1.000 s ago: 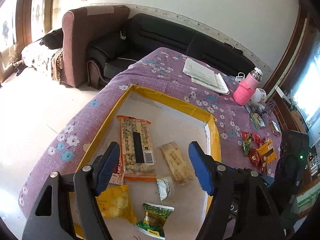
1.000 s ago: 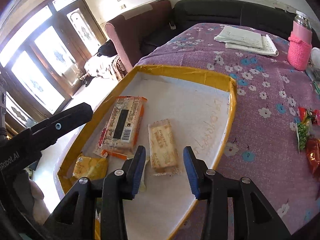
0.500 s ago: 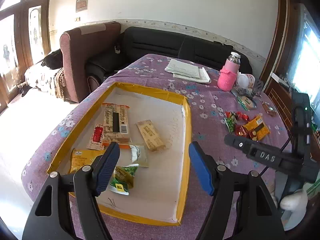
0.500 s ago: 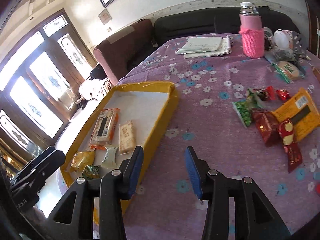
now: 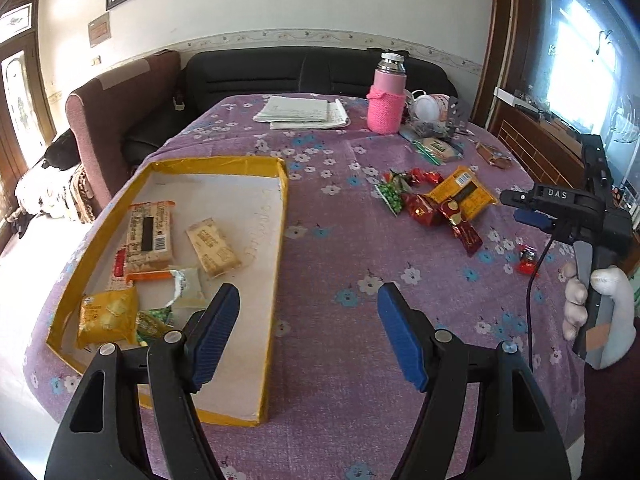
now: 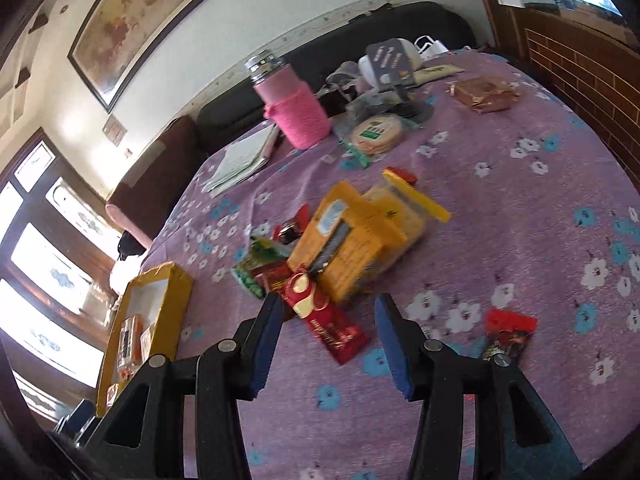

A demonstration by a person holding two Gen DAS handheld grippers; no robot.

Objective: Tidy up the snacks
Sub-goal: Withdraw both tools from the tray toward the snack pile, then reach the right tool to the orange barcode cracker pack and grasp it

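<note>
Left wrist view: the left claw [image 5: 308, 332] is hanging released over the counter [image 5: 344, 420] beside the yellow-rimmed tray [image 5: 283, 200], which is holding several snack packets. Right wrist view: the right claw [image 6: 324, 344], its jaws just opening and empty, is lining up on the red snack bar [image 6: 324, 320] in the loose pile, probably the next pick.

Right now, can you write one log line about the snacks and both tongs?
left tongs: open, empty | right tongs: just opening, empty, over red packet | loose snacks: on tablecloth | tray: several snacks inside
</note>
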